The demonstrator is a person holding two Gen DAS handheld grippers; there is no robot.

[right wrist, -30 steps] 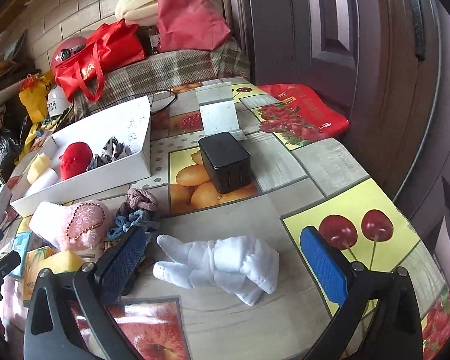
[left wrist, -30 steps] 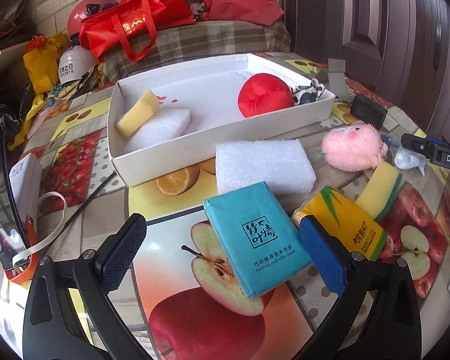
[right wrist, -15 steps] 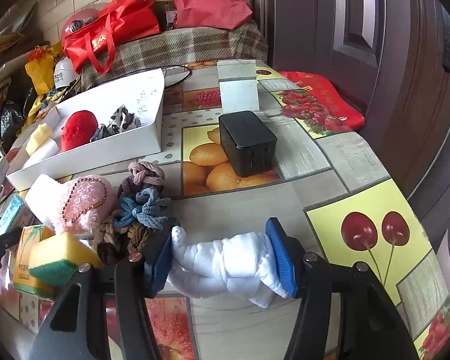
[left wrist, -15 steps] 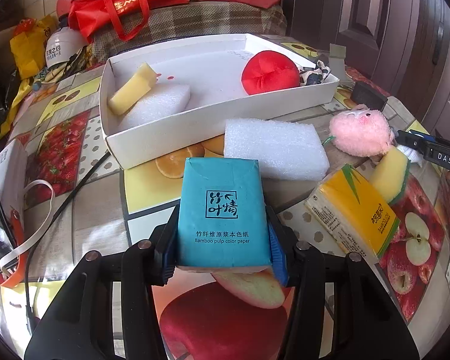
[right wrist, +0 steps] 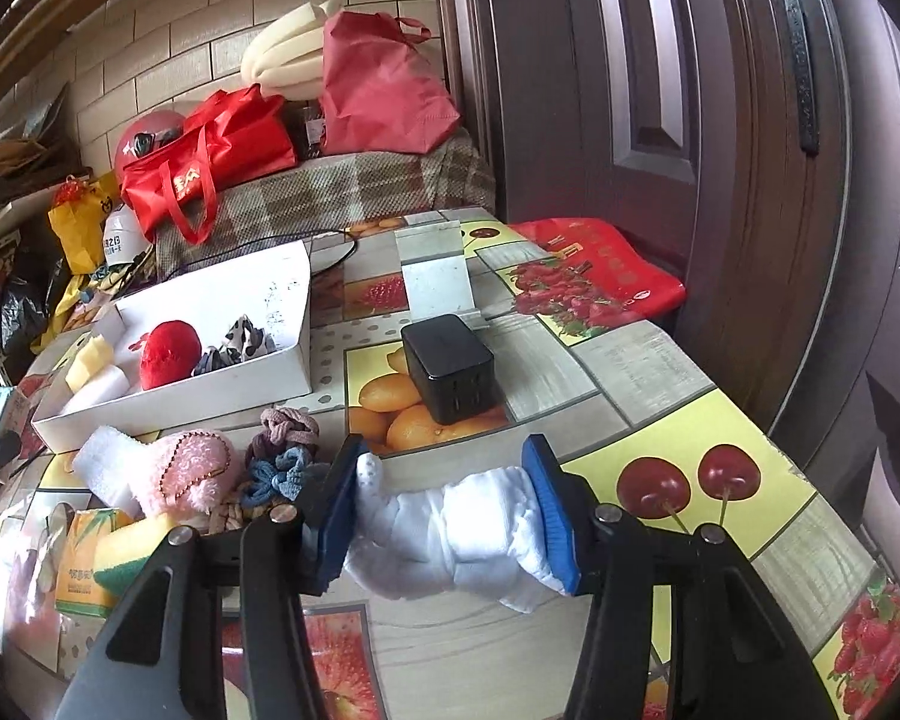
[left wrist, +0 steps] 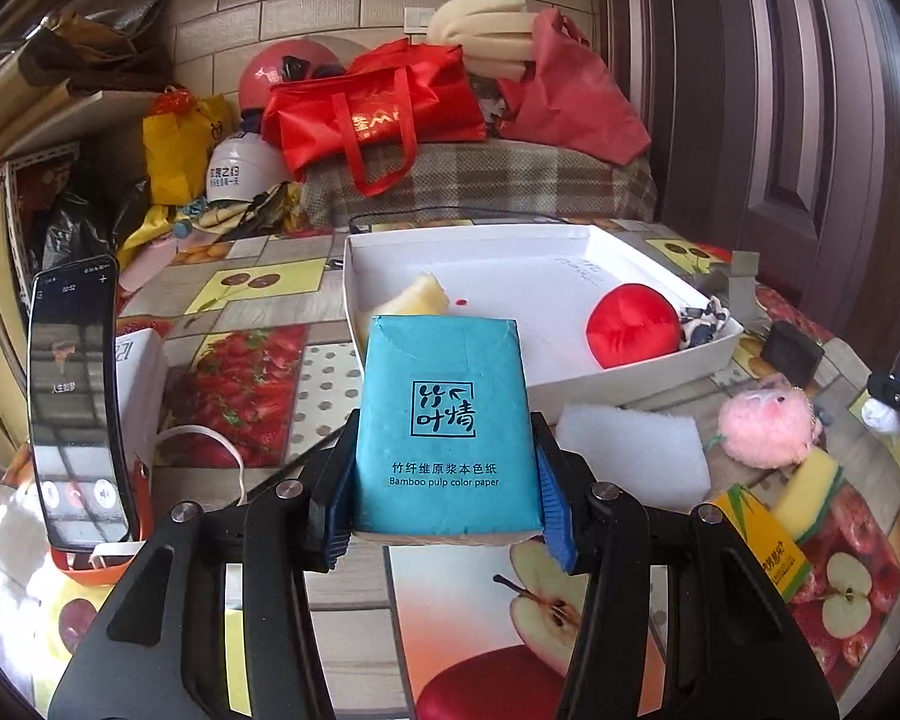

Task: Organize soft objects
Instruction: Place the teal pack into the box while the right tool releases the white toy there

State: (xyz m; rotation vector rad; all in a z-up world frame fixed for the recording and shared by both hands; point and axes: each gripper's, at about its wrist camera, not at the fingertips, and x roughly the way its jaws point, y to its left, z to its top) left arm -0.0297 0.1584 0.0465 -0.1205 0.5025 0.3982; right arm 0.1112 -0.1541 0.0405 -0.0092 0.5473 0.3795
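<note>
While I hold the teal rectangular tissue pack squeezed between the blue pads of my left gripper, its long axis runs straight ahead along the fingers, toward 12 o'clock. The shallow white cardboard tray lies just beyond it, from 12 to about 2 o'clock, so I judge the left side is the nearer one for a drop-in. A red plush ball sits at the tray's 2 o'clock end, and a pale yellow sponge wedge peeks over the top edge of the pack.

My right gripper is clamped on a white rolled cloth glove, whose long axis lies crosswise between the pads. From that camera the tray is at 10 o'clock, well apart, with a pink fluffy plush toy and a bunch of knotted hair ties between.

The pack hides the tray's near wall and much of its floor, so I cannot tell how much free space sits directly ahead. Whether the pack is clear of the table is hard to judge.
</note>
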